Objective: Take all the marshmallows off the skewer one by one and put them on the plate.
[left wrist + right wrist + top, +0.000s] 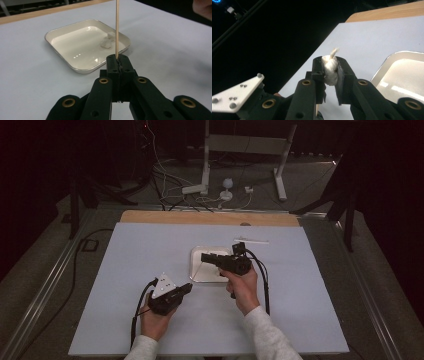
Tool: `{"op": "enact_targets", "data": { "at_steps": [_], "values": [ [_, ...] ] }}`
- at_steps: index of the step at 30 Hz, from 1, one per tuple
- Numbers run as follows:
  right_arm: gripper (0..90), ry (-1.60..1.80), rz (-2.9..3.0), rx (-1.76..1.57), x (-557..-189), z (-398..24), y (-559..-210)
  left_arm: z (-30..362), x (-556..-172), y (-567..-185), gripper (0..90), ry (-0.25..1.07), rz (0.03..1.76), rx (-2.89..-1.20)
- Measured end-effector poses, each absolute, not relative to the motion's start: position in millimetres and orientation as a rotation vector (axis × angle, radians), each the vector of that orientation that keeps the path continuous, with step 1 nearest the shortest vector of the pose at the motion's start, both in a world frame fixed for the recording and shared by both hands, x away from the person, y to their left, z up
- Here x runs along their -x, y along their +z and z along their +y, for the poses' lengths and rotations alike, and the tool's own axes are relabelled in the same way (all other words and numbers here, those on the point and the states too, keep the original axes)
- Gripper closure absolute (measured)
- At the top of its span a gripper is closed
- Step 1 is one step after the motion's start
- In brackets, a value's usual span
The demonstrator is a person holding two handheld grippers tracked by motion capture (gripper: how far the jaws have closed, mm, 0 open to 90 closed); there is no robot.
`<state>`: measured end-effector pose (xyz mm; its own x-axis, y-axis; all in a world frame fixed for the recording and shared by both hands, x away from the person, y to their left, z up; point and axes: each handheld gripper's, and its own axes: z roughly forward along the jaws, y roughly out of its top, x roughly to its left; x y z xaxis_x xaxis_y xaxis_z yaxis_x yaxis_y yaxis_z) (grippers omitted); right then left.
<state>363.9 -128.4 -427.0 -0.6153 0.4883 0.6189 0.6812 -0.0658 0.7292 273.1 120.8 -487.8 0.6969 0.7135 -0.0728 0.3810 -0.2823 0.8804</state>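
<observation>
1. Bench point(125, 285), pale top w/ a wooden strip along the far edge, carried everything; floor beyond held cables and a metal stand.
2. White square tray point(197, 270) sat near bench centre; in the left gripper view the tray point(62, 42) was shallow and glossy, w/ two small white lumps point(107, 41) lying near its far-right corner.
3. Right hand-held gripper point(207, 257) was held over the tray, jaws pointing left; in its own view it point(330, 68) was clamped on a white soft ball point(330, 67), a wisp sticking out above the jaws.
4. Left hand-held gripper point(186, 288) was just beside the tray's near-left corner, close to the bench; its jaws point(117, 65) were shut tight on a thin wooden skewer point(116, 27), which rose upright from the jaw tips in that view.
</observation>
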Motion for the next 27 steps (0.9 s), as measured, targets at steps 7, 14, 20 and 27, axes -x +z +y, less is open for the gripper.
{"op": "enact_targets", "data": {
  "at_steps": [7, 14, 20, 27],
  "values": [
    [79.8, -1.781, -2.007, 1.309, -367.3, -132.9, -421.9, 120.5, -271.9, -486.4, 90.0, 0.447, 0.848, -1.915],
    [79.7, -1.791, -1.986, 1.338, -369.6, -135.4, -423.3, 122.8, -273.1, -487.8, 90.0, 0.464, 0.853, -1.933],
    [79.8, -1.8, -1.997, 1.357, -369.8, -138.5, -422.5, 124.0, -272.6, -486.6, 90.0, 0.457, 0.846, -1.937],
    [79.9, -1.813, -1.99, 1.39, -371.2, -143.6, -422.1, 125.1, -272.6, -487.7, 90.0, 0.478, 0.848, -1.965]
  ]
}}
